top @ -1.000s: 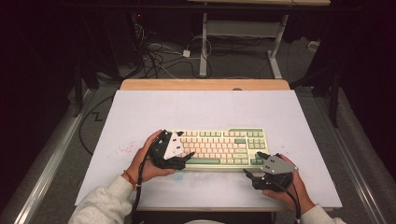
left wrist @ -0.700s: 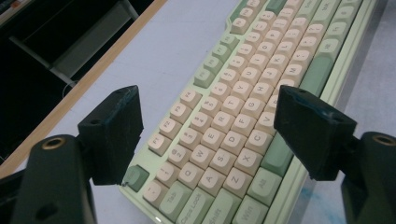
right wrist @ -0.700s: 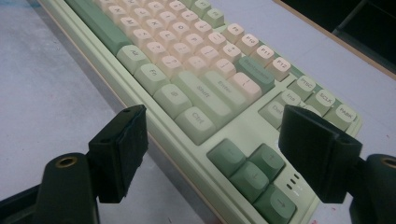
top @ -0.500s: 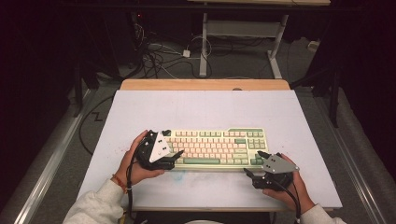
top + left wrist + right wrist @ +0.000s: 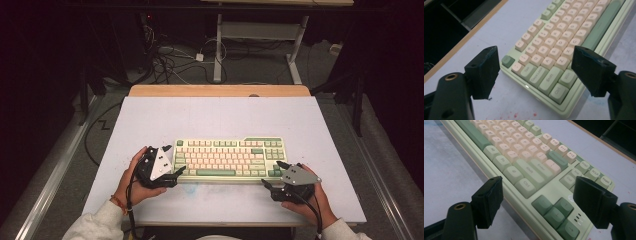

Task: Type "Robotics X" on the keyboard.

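Left gripper (image 5: 175, 160) is held at the keyboard's (image 5: 227, 159) left end, jaws spread wide, nothing clamped. Right gripper (image 5: 274, 175) is held at the near right corner, jaws likewise spread and empty. Keyboard is seen lying flat on the white table (image 5: 220, 115), near its front edge, in the high view. Finer detail is given by the left gripper view: the keyboard's (image 5: 554, 50) Ctrl corner is framed between the jaws, and red specks (image 5: 511, 116) are noted on the table. Arrow keys (image 5: 556, 213) and three small indicator lights (image 5: 577, 217) are picked out in the right gripper view. Cables (image 5: 170, 60) on the floor beyond are recorded from above.
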Tool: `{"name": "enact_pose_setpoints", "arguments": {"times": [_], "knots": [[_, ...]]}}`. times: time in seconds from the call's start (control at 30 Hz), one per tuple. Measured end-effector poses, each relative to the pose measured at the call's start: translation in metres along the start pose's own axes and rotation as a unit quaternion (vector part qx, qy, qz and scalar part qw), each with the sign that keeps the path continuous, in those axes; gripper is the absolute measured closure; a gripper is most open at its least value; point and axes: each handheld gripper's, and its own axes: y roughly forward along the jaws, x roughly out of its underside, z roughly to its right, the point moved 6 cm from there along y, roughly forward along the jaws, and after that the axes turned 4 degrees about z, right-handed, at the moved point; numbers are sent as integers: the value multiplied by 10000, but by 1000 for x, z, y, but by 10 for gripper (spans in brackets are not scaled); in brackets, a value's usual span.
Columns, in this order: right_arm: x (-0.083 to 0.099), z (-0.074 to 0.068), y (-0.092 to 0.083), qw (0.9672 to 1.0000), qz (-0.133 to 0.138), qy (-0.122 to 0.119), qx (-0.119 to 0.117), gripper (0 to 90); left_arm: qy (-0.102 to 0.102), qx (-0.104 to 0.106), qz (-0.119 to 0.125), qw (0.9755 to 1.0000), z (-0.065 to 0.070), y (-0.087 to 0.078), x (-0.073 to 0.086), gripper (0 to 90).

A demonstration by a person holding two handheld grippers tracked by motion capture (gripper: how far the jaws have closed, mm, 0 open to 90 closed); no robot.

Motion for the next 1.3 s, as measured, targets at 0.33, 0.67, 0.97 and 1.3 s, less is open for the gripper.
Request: {"name": "enact_pose_setpoints", "arguments": {"times": [0.33, 0.67, 0.97, 1.3], "knots": [[-1, 1, -2, 10000, -1, 19, 56, 303, -100, 4, -195, 9998, 1, -7, 23, 212], [-9, 0, -4, 9997, 3, 88, -244, 598, -226, 18, -408, 9989, 2, -12, 40, 204], [-22, 3, 3, 9990, -67, 39, -442, 857, -265, 50, -526, 9983, 3, -11, 47, 200], [-30, 10, 14, 9983, -210, 7, -549, 900, -235, 61, -577, 9980, 2, -9, 48, 200]]}}
